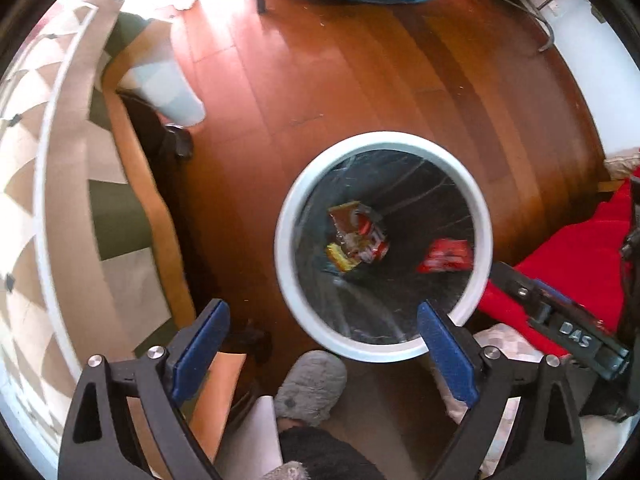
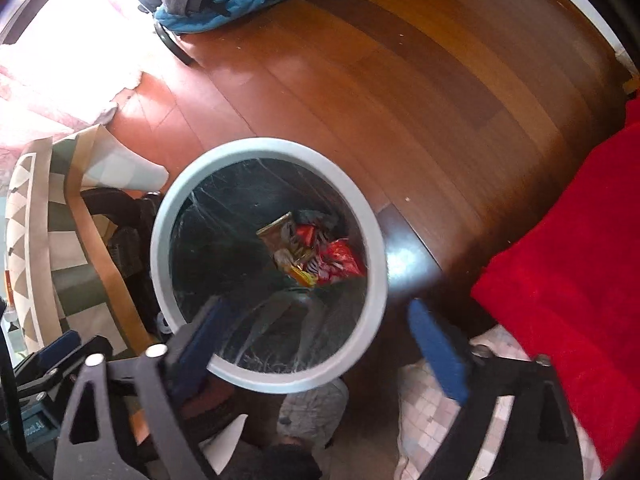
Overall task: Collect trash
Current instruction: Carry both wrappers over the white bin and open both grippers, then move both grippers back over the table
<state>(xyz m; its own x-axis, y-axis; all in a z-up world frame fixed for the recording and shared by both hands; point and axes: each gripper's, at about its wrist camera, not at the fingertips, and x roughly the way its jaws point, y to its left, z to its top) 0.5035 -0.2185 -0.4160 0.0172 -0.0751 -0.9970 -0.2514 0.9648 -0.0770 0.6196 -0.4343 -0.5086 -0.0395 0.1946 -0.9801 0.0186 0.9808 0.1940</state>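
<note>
Left wrist view first: left gripper point(image 1: 323, 320) spread wide, nothing between the blue pads, hanging above the near rim of the white trash bin point(image 1: 285, 240). Bin lined with a dark bag, sitting just ahead and a touch right of centre on the wood floor point(image 1: 360, 80). Down at the bottom, a crumpled snack wrapper point(image 1: 358, 236) and, right of it, a red packet point(image 1: 446, 256). Also a grey slipper point(image 1: 310, 388) just near of the bin, and the other tool poking in at far right.

Right wrist view: right gripper point(image 2: 314, 320) likewise wide open and empty, left finger over the bin's near rim, right finger outside it over the floor. Bin point(image 2: 376, 248) ahead and left here, wrappers point(image 2: 316, 256) piled toward its right wall. Red blanket point(image 2: 560, 280) off to the right.

Guessing both pretty equally close to the opening, straight below and forward. No loose trash spotted on the floor, so probably time to go hunt elsewhere.
</note>
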